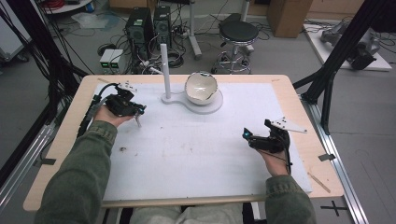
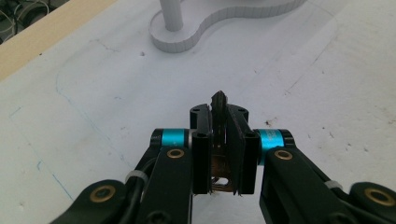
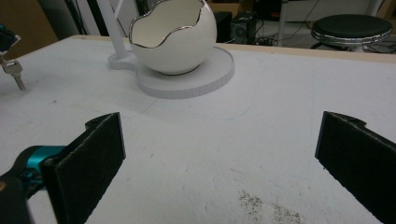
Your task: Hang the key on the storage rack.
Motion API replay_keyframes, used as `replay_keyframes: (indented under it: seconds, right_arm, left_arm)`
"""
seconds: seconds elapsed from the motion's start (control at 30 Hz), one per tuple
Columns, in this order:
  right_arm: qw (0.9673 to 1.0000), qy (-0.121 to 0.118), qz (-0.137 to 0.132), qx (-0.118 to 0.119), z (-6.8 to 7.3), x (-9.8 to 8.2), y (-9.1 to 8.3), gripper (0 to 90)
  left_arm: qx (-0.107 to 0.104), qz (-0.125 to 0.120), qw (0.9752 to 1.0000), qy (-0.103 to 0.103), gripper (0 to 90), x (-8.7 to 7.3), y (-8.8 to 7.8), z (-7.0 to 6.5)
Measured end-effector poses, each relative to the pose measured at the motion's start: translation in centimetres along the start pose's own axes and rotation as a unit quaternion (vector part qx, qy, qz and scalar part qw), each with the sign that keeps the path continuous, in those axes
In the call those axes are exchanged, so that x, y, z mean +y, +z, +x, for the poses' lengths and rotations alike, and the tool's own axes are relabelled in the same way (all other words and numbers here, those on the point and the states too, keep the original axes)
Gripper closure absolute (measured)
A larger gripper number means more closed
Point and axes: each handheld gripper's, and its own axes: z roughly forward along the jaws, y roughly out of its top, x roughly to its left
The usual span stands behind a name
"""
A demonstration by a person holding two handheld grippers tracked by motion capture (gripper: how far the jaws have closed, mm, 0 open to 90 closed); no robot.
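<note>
My left gripper (image 1: 138, 111) hovers over the left rear of the white mat (image 1: 196, 154), shut on a thin dark tag (image 2: 218, 105) that pokes out between its pads. A small silver key (image 1: 138, 122) hangs below it, and the key (image 3: 15, 74) also dangles at the far left of the right gripper view. My right gripper (image 1: 250, 136) rests low at the right of the mat, open, with nothing between its pads (image 3: 95, 149). A white egg-shaped bowl (image 1: 201, 87) with a silver rim sits on a white stand (image 1: 212, 106) that has an upright post (image 1: 165, 70).
The stand takes up the rear middle of the mat. Dark specks (image 1: 123, 149) lie at the mat's left. A wooden stick (image 1: 319, 182) lies on the bare table (image 1: 65, 140) at the right front. A stool (image 1: 238, 35) and computer towers (image 1: 140, 28) stand on the floor behind.
</note>
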Motion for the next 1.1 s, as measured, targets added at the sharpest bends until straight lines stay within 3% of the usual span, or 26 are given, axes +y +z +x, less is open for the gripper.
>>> replay_keyframes:
  seconds: [0.2,0.37,0.77,1.1]
  right_arm:
    - [1.0,0.003,0.0,-0.001,0.0,0.0,0.0,0.5]
    - [1.0,0.003,0.0,-0.001,0.0,0.0,0.0,0.5]
    - [1.0,0.006,-0.002,-0.002,-0.1,0.0,-0.1,0.5]
    - [1.0,0.006,-0.006,-0.004,-0.1,0.0,-0.2,0.5]
  left_arm:
    - [0.011,-0.027,0.9993,-0.024,80.6,-0.2,-1.7,1.2]
    - [0.018,-0.032,0.999,-0.025,80.6,0.0,-2.7,1.5]
    - [0.026,-0.054,0.9982,-0.01,80.6,4.1,-5.7,1.2]
    - [0.017,-0.053,0.9984,-0.011,80.6,6.5,-6.5,1.0]
